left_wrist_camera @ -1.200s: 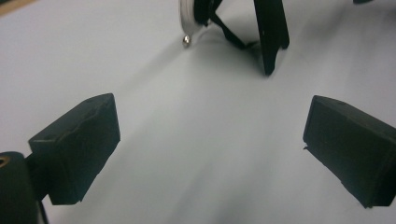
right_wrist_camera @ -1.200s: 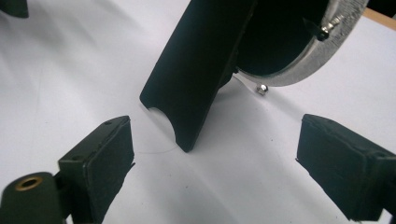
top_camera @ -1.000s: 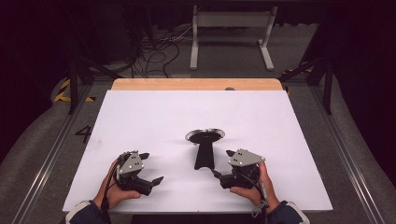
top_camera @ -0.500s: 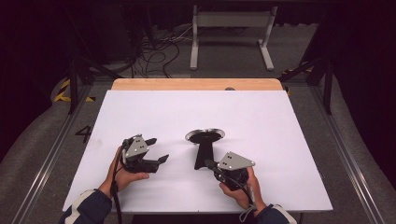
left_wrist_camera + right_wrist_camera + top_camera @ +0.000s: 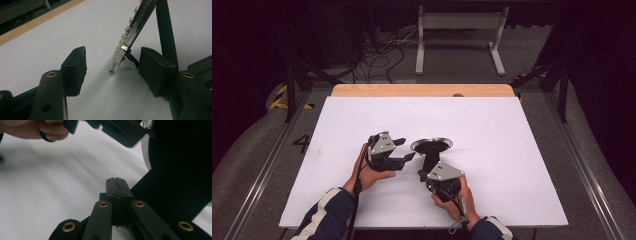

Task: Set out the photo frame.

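A round silver-rimmed disc with a dark face stands tilted on a black stand in the middle of the white table. My left gripper is open just left of the disc. In the left gripper view its jaws sit either side of the disc's low rim, which is lined with pearl beads and leans on a black strut. My right gripper is shut on nothing, its tip at the stand's foot. In the right gripper view the shut jaws lie beside the black stand.
A wooden strip runs along the table's far edge. Beyond it are floor cables and a white metal frame. The left hand and its gripper cross the top of the right gripper view.
My left gripper has moved right and away from the person, up to the disc's rim. My right gripper has moved left toward the stand's foot.
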{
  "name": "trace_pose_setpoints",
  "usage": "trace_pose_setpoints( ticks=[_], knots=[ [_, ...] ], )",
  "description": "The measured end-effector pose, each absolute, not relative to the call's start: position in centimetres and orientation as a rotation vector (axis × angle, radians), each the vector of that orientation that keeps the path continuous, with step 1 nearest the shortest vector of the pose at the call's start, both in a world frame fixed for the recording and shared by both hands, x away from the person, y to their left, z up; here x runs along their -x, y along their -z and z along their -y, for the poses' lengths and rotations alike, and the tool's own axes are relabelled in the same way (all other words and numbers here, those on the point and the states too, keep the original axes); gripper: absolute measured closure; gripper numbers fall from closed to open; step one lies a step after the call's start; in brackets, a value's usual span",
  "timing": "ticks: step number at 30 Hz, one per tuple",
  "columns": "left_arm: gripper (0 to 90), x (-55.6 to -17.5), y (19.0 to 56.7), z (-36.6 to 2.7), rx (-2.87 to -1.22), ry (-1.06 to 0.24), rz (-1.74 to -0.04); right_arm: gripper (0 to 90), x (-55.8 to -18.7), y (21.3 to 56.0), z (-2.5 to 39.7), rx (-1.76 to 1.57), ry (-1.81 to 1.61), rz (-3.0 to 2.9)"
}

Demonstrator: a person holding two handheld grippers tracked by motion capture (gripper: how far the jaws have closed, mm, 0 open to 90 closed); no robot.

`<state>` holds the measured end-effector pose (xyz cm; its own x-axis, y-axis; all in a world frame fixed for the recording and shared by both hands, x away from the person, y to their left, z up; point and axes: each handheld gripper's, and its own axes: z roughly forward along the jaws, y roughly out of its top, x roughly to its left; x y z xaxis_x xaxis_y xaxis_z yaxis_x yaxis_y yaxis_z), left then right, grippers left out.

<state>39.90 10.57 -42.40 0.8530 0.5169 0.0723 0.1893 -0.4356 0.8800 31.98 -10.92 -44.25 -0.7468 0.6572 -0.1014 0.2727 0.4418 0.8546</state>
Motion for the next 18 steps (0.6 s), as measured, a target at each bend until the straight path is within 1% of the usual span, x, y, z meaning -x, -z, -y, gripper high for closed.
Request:
trace_pose_setpoints(
  ticks=[2, 3, 5, 7, 10, 13, 18],
  knots=[
    [47.0, -40.0, 42.6, -10.2, -2.037, -0.415, -0.508, 90.0, -32.1, 44.3, 10.6, -0.792, -1.24, -2.272],
    [47.9, -40.2, 42.7, -10.0, -2.046, -0.421, -0.506, 90.0, -32.2, 44.3, 10.5, -0.793, -1.24, -2.272],
    [54.9, -40.4, 43.0, -9.7, -2.058, -0.407, -0.499, 90.0, -32.3, 44.5, 10.2, -0.792, -1.231, -2.275],
    [59.3, -40.7, 43.2, -9.6, -2.057, -0.391, -0.497, 90.0, -32.4, 44.7, 10.0, -0.799, -1.226, -2.281],
    [63.5, -40.9, 43.5, -9.2, -2.076, -0.391, -0.484, 90.0, -32.4, 45.0, 9.5, -0.807, -1.208, -2.28],
    [71.3, -40.8, 43.7, -9.0, -2.081, -0.385, -0.471, 90.0, -32.4, 45.3, 8.9, -0.808, -1.182, -2.281],
    [73.5, -40.3, 43.8, -8.9, -2.097, -0.434, -0.46, 90.0, -32.2, 45.9, 8.2, -0.809, -1.079, -2.276]
  ],
)
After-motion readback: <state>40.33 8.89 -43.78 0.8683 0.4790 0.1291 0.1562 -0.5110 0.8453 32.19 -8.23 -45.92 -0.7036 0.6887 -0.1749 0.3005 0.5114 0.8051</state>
